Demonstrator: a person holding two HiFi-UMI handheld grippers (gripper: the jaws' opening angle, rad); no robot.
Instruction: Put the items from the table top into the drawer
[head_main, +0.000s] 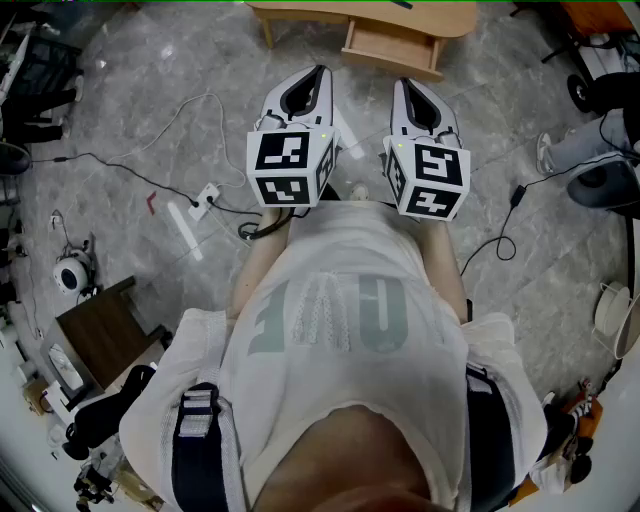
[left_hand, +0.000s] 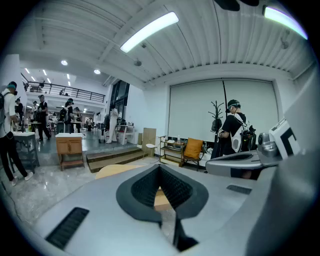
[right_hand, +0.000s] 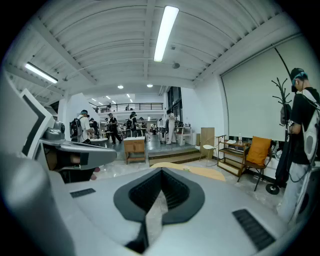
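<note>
I stand a few steps back from a light wooden table (head_main: 360, 15) at the top edge of the head view; its drawer (head_main: 392, 47) hangs pulled out. Almost none of the table top shows, so no items can be made out. My left gripper (head_main: 316, 74) and right gripper (head_main: 405, 86) are held side by side at chest height, pointing toward the table. Both are shut with nothing between the jaws. In the left gripper view the left gripper (left_hand: 160, 169) has its pads meeting over the tabletop (left_hand: 112, 171). The right gripper view shows the right gripper (right_hand: 161, 172) shut the same way.
Cables and a white power strip (head_main: 205, 196) lie on the grey floor at left. A dark wooden stand (head_main: 100, 330) sits low left. Another person's legs (head_main: 585, 145) are at right. A chair with an orange cushion (left_hand: 192, 148) and a small cabinet (left_hand: 70, 145) stand beyond the table.
</note>
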